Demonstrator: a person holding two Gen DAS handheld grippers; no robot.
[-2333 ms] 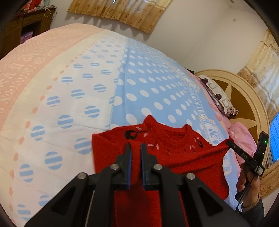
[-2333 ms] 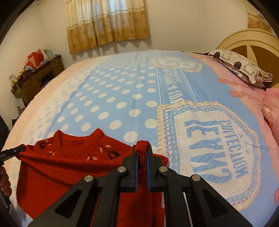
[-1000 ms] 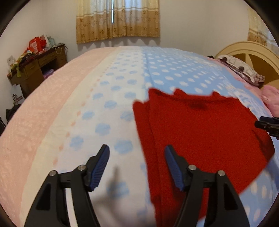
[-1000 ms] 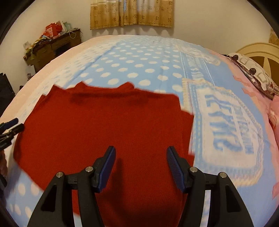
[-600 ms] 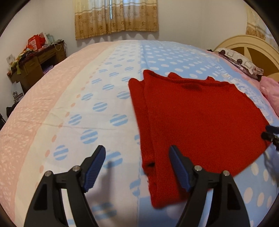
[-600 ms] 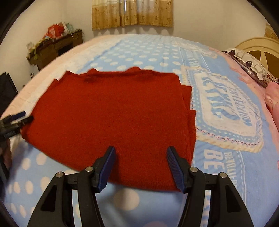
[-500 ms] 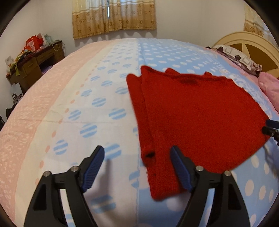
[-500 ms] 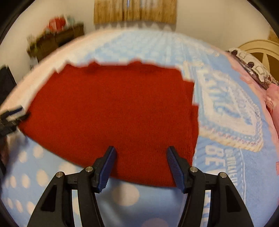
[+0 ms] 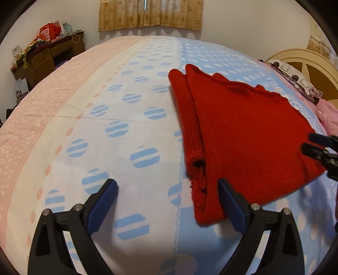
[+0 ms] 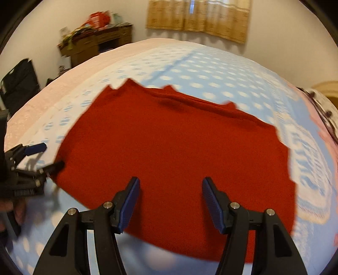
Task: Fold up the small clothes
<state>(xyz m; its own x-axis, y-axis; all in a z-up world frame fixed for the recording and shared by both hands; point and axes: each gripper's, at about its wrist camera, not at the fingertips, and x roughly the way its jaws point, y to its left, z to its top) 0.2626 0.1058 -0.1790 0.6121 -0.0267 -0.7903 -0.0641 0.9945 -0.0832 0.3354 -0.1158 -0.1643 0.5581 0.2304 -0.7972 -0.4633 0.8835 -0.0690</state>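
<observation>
Two grippers hover over one red sweater [image 9: 249, 135] that lies flat on the bed [image 9: 88, 127], spread across the blue dotted part of the bedspread. In the left wrist view the sweater fills the centre right of the frame, with a sleeve folded along its left edge. The left gripper [image 9: 166, 192] sits at the bottom of that frame with its jaws opening wide; nothing is clamped, though the sleeve end lies between them, close to the right finger. The right gripper's [image 10: 170, 190] tips also show at the right edge of this view, beside the sweater's lower right corner.

In the right wrist view, which is blurred, the sweater covers the middle of the frame. The right gripper stands partly open at the bottom, holding nothing, its fingers above the sweater's hem. A wooden desk [image 9: 48, 57] piled with things stands at upper left, a curtain [image 9: 150, 13] hangs at the top, and a pillow [image 9: 295, 79] lies at the right.
</observation>
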